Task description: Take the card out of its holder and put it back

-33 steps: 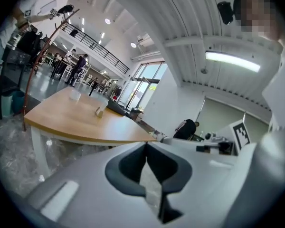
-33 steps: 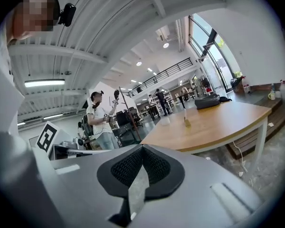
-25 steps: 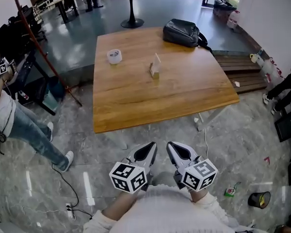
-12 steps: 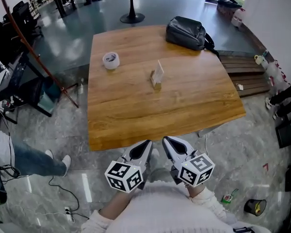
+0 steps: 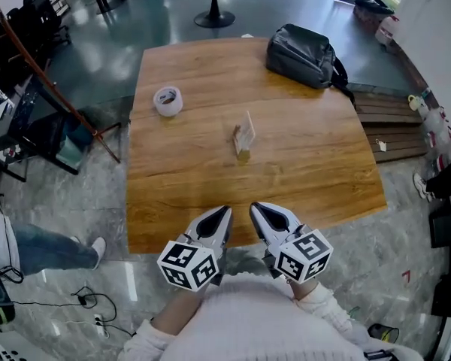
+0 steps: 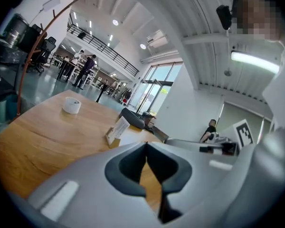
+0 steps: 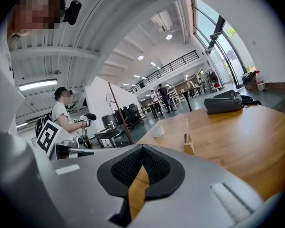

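Centrally, card [image 5: 246, 128] upright in holder [image 5: 243, 154], long axis front-to-back, left tongs [image 5: 226, 211], right tongs [image 5: 254, 207] clenched, empty

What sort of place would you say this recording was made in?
Probably a large open-plan office or lab hall: a railed mezzanine runs overhead, office chairs stand at desks beyond the wooden table, and tall glass doors close the far end.

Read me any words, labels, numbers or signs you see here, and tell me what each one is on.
No text here can be read.
Card in its holder: any print is too small to read.
Green sign in the right gripper view: too blurred to read.
Marker cubes: black-and-white square patterns only, no letters.
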Demonstrator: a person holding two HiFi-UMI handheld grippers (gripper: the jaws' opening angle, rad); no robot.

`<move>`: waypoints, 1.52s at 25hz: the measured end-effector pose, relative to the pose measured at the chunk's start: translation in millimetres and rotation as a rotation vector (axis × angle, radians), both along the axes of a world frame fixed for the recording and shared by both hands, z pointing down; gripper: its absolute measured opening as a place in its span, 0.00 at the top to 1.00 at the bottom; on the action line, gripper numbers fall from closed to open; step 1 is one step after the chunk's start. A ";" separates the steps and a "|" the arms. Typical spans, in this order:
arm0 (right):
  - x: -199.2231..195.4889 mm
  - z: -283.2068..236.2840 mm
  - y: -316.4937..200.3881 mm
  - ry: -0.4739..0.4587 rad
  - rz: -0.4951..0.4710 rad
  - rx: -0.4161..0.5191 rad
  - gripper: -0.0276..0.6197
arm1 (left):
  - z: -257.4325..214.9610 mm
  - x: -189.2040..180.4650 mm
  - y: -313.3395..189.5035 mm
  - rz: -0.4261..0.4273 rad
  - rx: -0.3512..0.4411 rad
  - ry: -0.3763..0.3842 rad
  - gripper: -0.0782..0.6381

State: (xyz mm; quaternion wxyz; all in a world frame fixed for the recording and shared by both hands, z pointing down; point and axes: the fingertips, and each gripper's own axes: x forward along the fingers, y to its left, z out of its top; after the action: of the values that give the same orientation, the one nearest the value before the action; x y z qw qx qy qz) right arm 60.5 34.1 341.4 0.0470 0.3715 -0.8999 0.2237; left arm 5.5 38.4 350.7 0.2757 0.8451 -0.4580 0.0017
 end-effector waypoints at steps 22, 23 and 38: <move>0.2 32.6 -85.2 0.038 0.033 -0.090 0.97 | 32.2 -4.8 -72.9 0.011 -0.107 -0.005 0.88; -0.1 34.8 -89.4 0.040 0.038 -0.095 0.97 | 35.1 -6.4 -76.5 0.012 -0.112 -0.007 0.88; 0.1 84.2 -150.5 0.103 0.102 -0.121 0.93 | 78.1 -9.0 -115.7 0.017 -0.170 0.051 0.88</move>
State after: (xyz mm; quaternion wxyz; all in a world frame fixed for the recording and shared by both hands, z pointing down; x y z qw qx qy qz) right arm 60.6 -116.4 425.5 0.1044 0.4242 -0.8610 0.2604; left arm -3.6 -77.3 428.7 0.3581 0.8221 -0.4420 0.0217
